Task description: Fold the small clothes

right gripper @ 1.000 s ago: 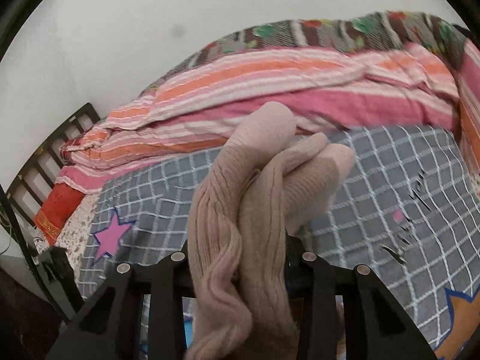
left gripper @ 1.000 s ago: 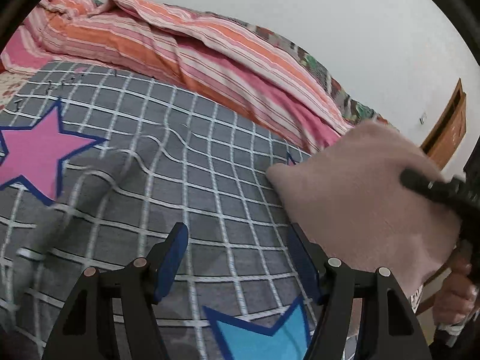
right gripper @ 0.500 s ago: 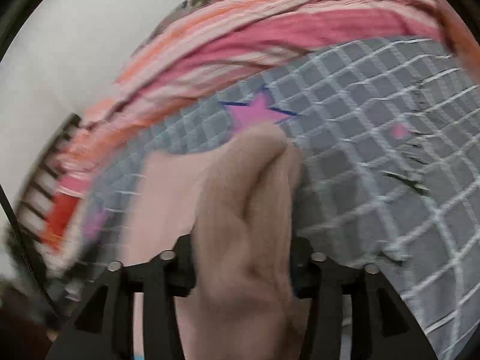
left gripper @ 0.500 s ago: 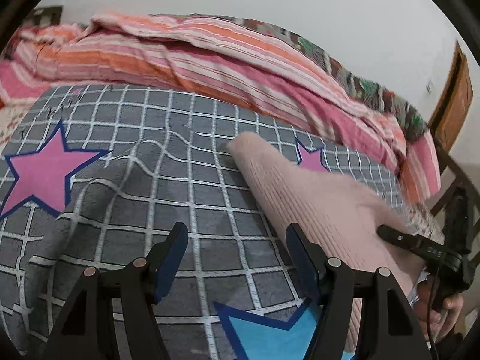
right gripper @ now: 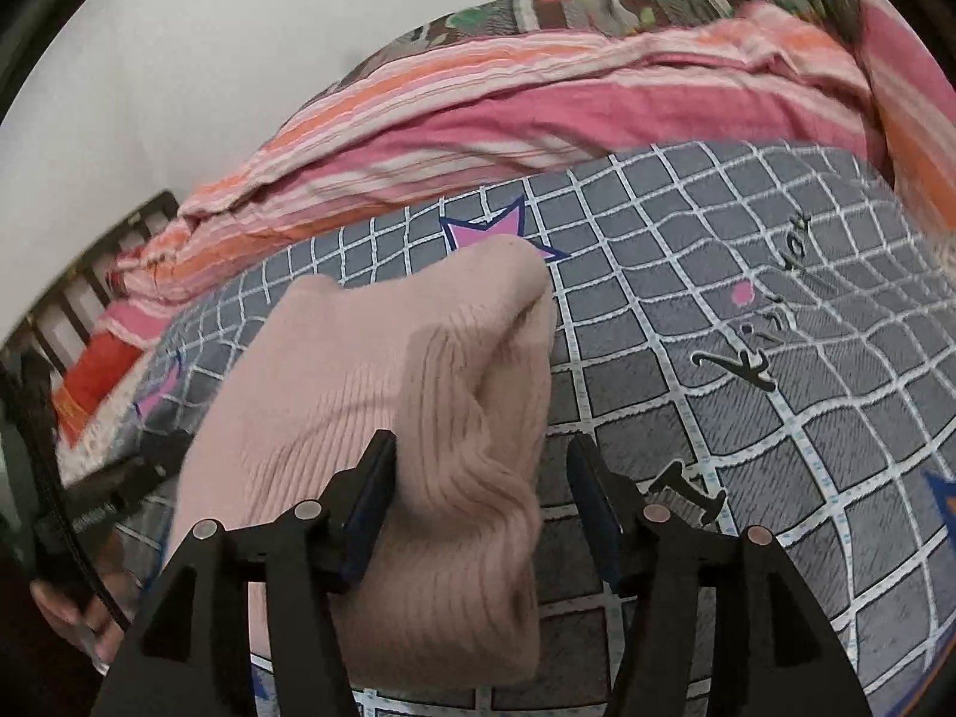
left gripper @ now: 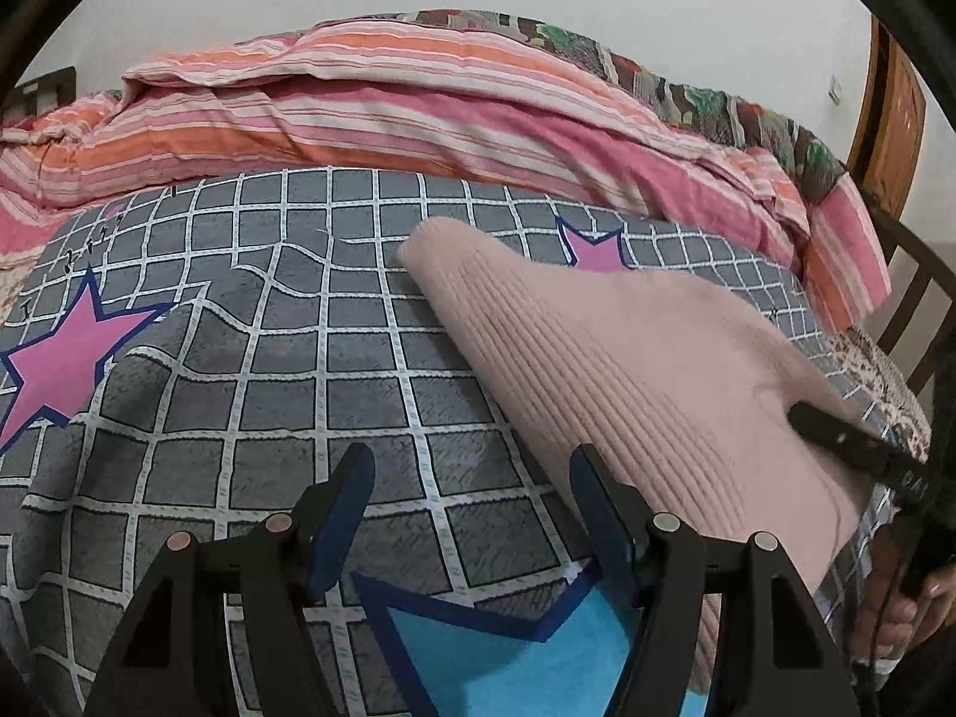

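We have lowered the sweater (right gripper: 382,418) onto the bed (right gripper: 747,418). Our right gripper (right gripper: 478,478) is opening, its jaws loose about the knit, so this fold is laid. The left gripper (left gripper: 472,490) hangs open, empty.

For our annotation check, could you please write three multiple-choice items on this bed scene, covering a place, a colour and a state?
1. Where does the pink knitted garment lie?
A. on the checked bedspread
B. on the floor
C. on a chair

2. What colour is the star left of the garment in the left wrist view?
A. green
B. pink
C. yellow

3. What is between the left gripper's jaws?
A. the garment
B. a sock
C. nothing

Answers: 1 A, grid cloth surrounds it; 2 B, pink with a blue outline; 3 C, only bedspread shows in the gap.
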Available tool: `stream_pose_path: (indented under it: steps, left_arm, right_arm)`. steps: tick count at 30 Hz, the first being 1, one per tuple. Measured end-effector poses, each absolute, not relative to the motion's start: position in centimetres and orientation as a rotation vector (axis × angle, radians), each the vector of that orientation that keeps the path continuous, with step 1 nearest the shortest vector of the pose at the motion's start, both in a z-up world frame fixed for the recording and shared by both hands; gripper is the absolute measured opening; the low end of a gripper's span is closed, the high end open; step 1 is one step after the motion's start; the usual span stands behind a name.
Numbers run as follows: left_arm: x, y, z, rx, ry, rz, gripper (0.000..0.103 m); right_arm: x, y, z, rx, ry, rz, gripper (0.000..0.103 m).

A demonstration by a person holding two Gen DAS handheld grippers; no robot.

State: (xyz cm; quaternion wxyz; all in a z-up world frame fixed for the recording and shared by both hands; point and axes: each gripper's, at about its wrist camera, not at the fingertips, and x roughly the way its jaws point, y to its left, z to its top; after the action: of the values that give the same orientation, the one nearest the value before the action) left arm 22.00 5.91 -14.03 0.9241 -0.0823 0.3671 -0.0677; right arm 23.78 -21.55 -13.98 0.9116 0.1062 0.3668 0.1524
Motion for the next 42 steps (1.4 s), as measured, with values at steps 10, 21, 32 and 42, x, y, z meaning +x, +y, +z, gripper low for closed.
stream_pose_path:
  steps: [10, 21, 32, 42]
  left_arm:
    - [21.6, 5.6, -15.4, -0.112, 0.767, -0.1, 0.066]
    - [21.2, 4.4, -15.9, -0.029, 0.743, -0.041, 0.066]
    - [19.0, 4.5, -13.0, -0.045, 0.669, -0.191, 0.064]
    - [13.6, 1.0, -13.2, 0.061, 0.762, -0.343, 0.064]
  right_arm:
    - [22.1, -21.4, -12.6, 0.109, 0.678, 0.254, 0.056]
    - [22.0, -23.7, -12.5, 0.146, 0.675, 0.235, 0.056]
    - [22.7, -25.3, -13.4, 0.178, 0.698, 0.22, 0.056]
    - [22.2, -26.6, -11.9, 0.261, 0.654, 0.236, 0.056]
